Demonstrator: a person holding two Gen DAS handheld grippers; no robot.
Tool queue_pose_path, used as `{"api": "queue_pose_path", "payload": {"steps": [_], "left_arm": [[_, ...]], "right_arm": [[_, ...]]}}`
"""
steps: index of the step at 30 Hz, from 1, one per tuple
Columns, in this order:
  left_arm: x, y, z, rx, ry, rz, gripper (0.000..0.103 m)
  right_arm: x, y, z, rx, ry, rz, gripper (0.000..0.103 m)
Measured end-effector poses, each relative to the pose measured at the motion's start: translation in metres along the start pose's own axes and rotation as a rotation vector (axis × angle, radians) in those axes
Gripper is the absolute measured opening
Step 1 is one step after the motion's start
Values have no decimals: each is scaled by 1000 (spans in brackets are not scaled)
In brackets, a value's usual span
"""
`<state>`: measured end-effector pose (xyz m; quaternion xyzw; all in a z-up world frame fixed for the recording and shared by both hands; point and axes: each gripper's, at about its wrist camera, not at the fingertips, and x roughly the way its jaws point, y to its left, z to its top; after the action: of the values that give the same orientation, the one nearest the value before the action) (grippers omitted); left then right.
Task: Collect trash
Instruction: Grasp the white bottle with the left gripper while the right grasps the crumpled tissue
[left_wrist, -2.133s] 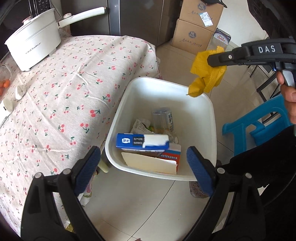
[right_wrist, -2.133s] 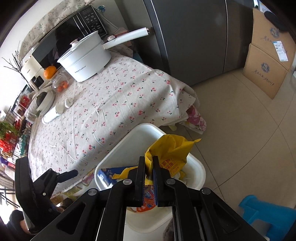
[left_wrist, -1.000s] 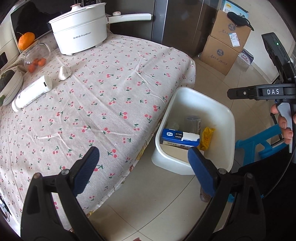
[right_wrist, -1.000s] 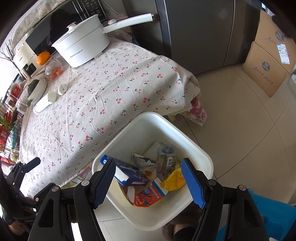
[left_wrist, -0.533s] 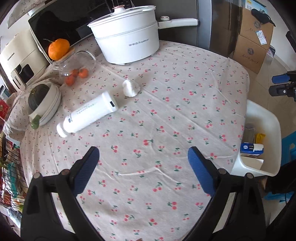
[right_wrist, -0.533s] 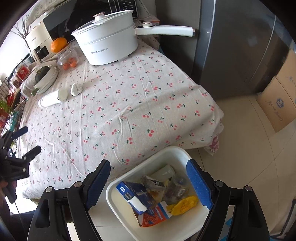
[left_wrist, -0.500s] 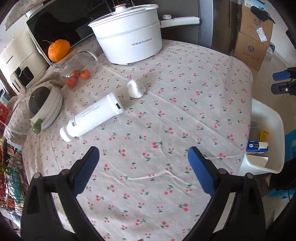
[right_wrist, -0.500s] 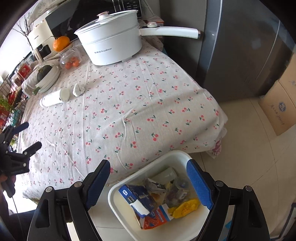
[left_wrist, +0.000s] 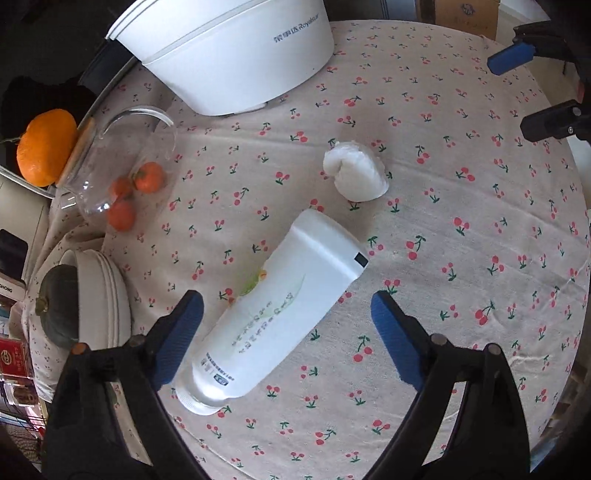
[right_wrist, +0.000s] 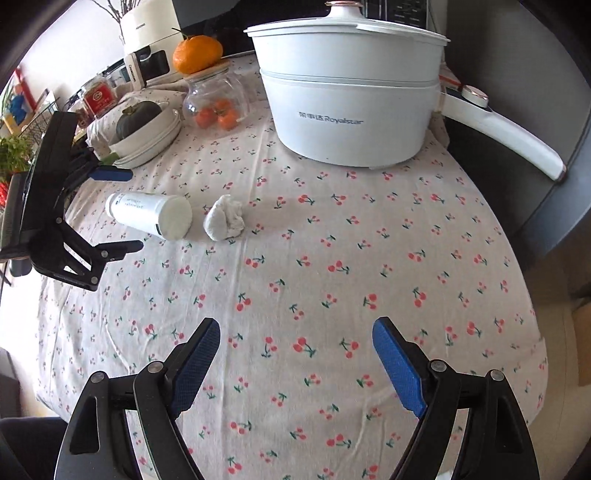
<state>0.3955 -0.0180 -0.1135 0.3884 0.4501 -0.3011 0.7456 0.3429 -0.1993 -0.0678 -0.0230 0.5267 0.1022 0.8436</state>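
Note:
A white tube-shaped bottle (left_wrist: 280, 306) lies on its side on the cherry-print tablecloth (left_wrist: 461, 258), just ahead of my left gripper (left_wrist: 286, 325), which is open above it with the bottle's lower half between the blue pads. A crumpled white tissue (left_wrist: 354, 173) lies beyond the bottle. My right gripper (right_wrist: 295, 354) is open over bare cloth; the tissue (right_wrist: 224, 218) and the bottle (right_wrist: 149, 211) lie ahead to its left. The left gripper (right_wrist: 110, 210) shows at the left of the right wrist view. The right gripper (left_wrist: 532, 92) shows at the top right of the left wrist view.
A white lidded pot (right_wrist: 351, 99) with a long handle stands at the back. A glass jar (right_wrist: 214, 99) of small oranges, a large orange (right_wrist: 197, 53), a green squash in stacked bowls (right_wrist: 144, 129) and an appliance (right_wrist: 147, 29) crowd the back left.
Both grippers have swung from the white bin on the floor to over the table. The right gripper let a yellow wrapper fall into the bin and opened. The left now hangs over the bottle.

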Motion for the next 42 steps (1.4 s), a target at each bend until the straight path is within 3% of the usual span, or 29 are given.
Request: {"api": "queue_pose_path", "payload": {"steps": [3,5,12,15,27,30,34,42], "left_arm": [[18,4,-2,18,54,-46,88],[24,5,-6,22,66,-37,84],[16,21,-42,-290,68,-200,52],[9,21,-67,-423,48,-232,51],[-24,2,-145,-731,-75,-234,51],[-28,-2,-151,-780,-75,-236,51],[-35,-10,-157,-831,-63,-244,51],[-57,-40,-169,-893,-32,-234,51]], "right_arm": [[24,8,16,-20,-5,39,86],[39,14,25,-31,-6,52,86],[73,32,44,-44,-14,89,86],[80,40,49,-57,-21,98,86],[94,72,68,-85,-92,121,84],[101,81,71,-89,-95,106,69],[105,89,69,-104,-84,51,34],[67,98,43,-117,-75,41,29]]}}
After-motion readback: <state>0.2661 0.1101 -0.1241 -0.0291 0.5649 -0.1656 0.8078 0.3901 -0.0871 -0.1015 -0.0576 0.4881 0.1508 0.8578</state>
